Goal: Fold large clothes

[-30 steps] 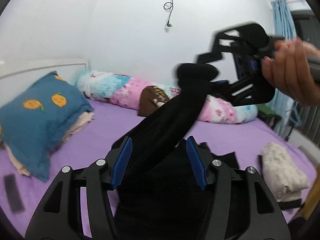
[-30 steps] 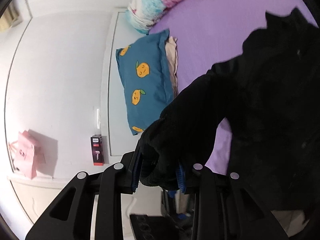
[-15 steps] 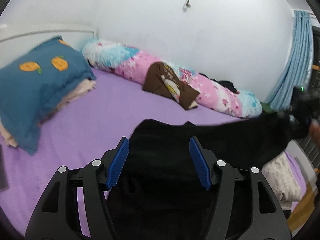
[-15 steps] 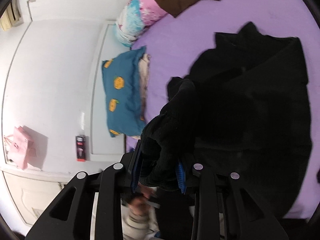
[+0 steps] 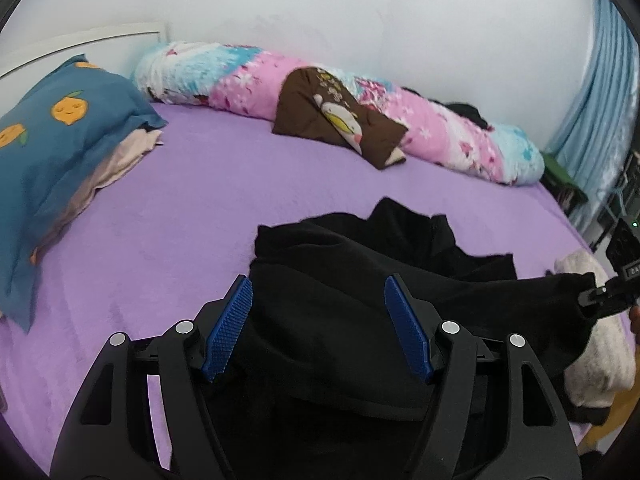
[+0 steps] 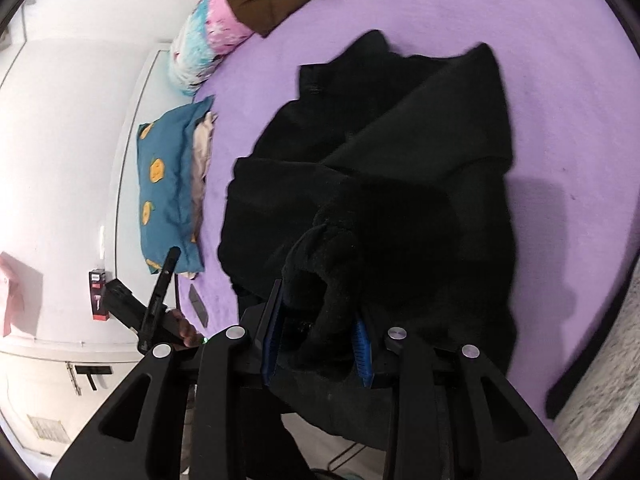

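Observation:
A large black garment (image 5: 360, 264) lies bunched on the purple bed sheet (image 5: 192, 208); it also shows in the right wrist view (image 6: 400, 152). My left gripper (image 5: 318, 330) is open, its blue pads spread wide just above the garment's near part, holding nothing. My right gripper (image 6: 316, 340) is shut on a thick black sleeve end (image 6: 324, 264) and holds it out to the garment's right side. In the left wrist view the sleeve (image 5: 552, 300) stretches to the right gripper at the right edge.
A blue pillow with orange fruit prints (image 5: 52, 140) lies at the left. A rolled pink and blue quilt (image 5: 400, 120) and a brown cushion (image 5: 336, 120) lie along the wall. A cream fluffy garment (image 5: 592, 356) lies at the right bed edge. A blue curtain (image 5: 600, 92) hangs at the right.
My right gripper has carried the sleeve from high above the bed down and out to the right, stretching it. The garment has settled flatter. My left gripper stays open.

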Available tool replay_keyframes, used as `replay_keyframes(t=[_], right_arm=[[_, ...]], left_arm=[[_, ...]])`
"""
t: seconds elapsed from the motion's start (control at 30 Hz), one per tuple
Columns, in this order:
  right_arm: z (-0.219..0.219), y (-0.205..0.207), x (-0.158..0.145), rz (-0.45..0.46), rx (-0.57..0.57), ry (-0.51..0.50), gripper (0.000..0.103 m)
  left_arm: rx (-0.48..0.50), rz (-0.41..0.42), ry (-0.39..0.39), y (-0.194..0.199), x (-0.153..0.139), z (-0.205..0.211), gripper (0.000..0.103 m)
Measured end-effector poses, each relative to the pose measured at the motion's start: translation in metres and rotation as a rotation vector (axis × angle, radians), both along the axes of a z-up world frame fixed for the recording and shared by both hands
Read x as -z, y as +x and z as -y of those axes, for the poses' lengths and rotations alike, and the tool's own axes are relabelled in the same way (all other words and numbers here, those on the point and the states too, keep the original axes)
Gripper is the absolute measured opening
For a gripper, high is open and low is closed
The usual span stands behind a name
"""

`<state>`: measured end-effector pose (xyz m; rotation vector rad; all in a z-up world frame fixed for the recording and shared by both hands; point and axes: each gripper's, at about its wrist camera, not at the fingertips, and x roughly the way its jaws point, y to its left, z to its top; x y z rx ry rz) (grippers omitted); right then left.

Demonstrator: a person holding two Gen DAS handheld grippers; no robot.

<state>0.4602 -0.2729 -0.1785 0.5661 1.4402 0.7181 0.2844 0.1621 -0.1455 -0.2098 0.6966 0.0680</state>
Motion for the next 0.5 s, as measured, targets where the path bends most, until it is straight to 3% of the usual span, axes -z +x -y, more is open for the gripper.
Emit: replay_keyframes(t=[0.2,0.27,0.43,0.5], right_arm=[[0.009,0.002,0.033,-0.011,0.003,-0.041,0.032],[0.012,0.000,0.043,-0.015,-0.001,-0.062,0.032],[0.013,-0.002,0.070,-0.029,-0.018,-0.148,0.037],[0.013,-0.003,0.075,-0.021,-0.023,-0.178,0.041]], left_arm=[[0.056,-0.046,0.021,0.017,0.027,0.012,0.069],[0.073,-0.053,0.075,0.019,0.037,0.016,0.070],[0.038,-0.181,0.222,0.028,0.078,0.013,0.070],[0.018,-0.218,0.236,0.029,0.089,0.006,0.072]])
